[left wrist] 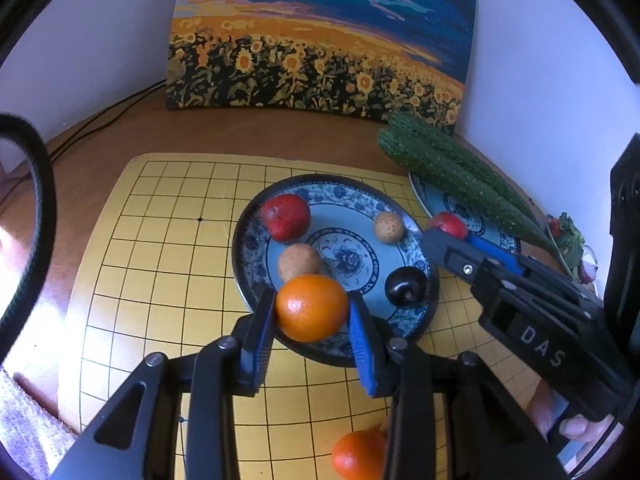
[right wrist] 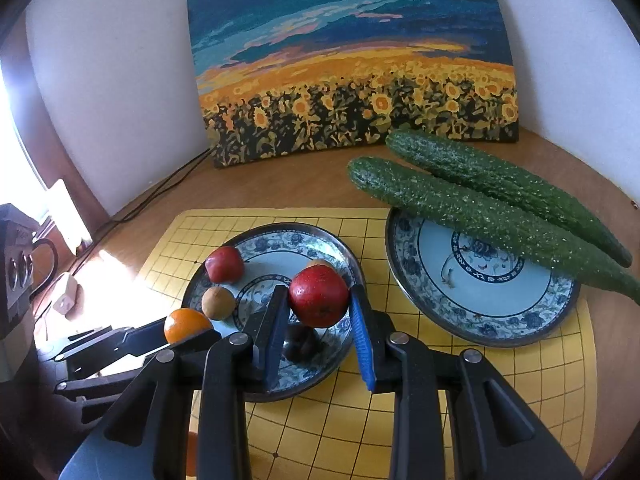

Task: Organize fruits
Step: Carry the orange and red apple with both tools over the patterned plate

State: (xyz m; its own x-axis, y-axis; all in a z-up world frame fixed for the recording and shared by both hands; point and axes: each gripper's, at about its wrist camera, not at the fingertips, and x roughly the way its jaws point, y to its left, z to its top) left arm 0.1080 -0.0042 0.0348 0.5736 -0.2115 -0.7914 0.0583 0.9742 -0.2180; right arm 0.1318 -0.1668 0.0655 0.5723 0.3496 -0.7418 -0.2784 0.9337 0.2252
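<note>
My left gripper (left wrist: 312,312) is shut on an orange (left wrist: 312,307), held over the near rim of a blue-patterned plate (left wrist: 252,240). That plate carries a red fruit (left wrist: 286,217), two small tan fruits (left wrist: 299,262) (left wrist: 389,227) and a dark plum (left wrist: 405,286). My right gripper (right wrist: 319,300) is shut on a red fruit (right wrist: 319,295) above the same plate (right wrist: 348,256); in the left wrist view it reaches in from the right (left wrist: 444,232). A second orange (left wrist: 358,456) lies on the yellow grid mat (left wrist: 160,260) near me.
A second blue plate (right wrist: 480,320) at the right bears two long cucumbers (right wrist: 480,208). A sunflower painting (right wrist: 352,72) leans on the wall behind. Black cables (right wrist: 160,192) run along the wooden table at the left. A person's fingers (left wrist: 576,428) hold the right gripper's handle.
</note>
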